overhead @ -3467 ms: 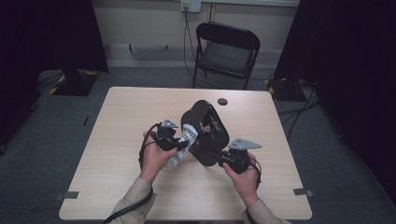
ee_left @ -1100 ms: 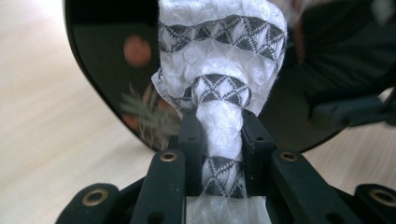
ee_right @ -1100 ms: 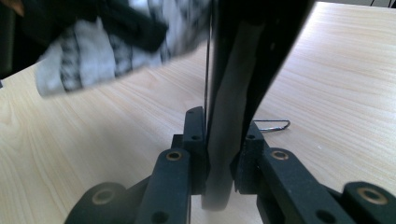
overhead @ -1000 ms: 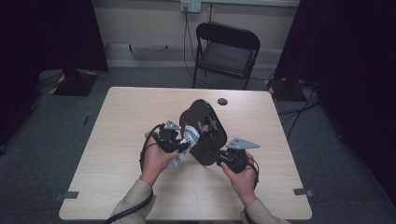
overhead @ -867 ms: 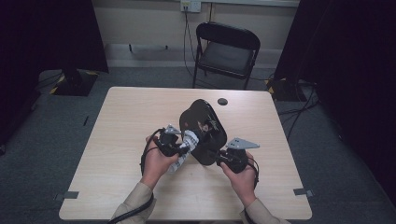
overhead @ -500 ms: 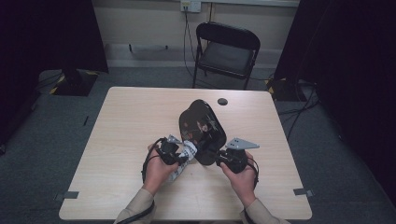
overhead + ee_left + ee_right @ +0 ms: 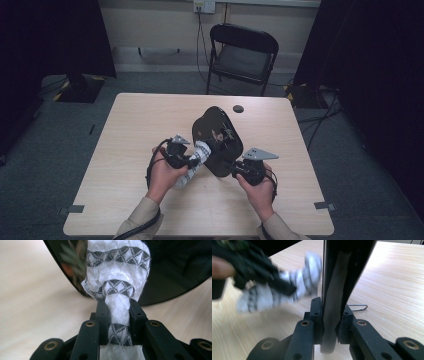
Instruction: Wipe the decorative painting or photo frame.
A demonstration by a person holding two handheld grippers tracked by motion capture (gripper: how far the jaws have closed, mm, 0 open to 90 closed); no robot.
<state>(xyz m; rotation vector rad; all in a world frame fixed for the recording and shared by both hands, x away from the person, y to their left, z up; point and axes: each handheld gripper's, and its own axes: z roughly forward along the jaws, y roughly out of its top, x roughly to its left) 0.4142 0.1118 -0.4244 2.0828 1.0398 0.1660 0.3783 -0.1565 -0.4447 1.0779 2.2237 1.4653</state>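
Both of your grippers are busy: your right gripper (image 7: 328,315) is clenched on the rim of the black plate (image 7: 217,140) and holds it tilted above the table (image 7: 125,150); your left gripper (image 7: 117,312) grasps the white patterned cloth (image 7: 117,277) and presses it on the plate's glossy face. Wiping seems in the middle, the end is not clear. Compared to a moment ago, your left hand (image 7: 162,172) has moved lower and the plate stands steeper.
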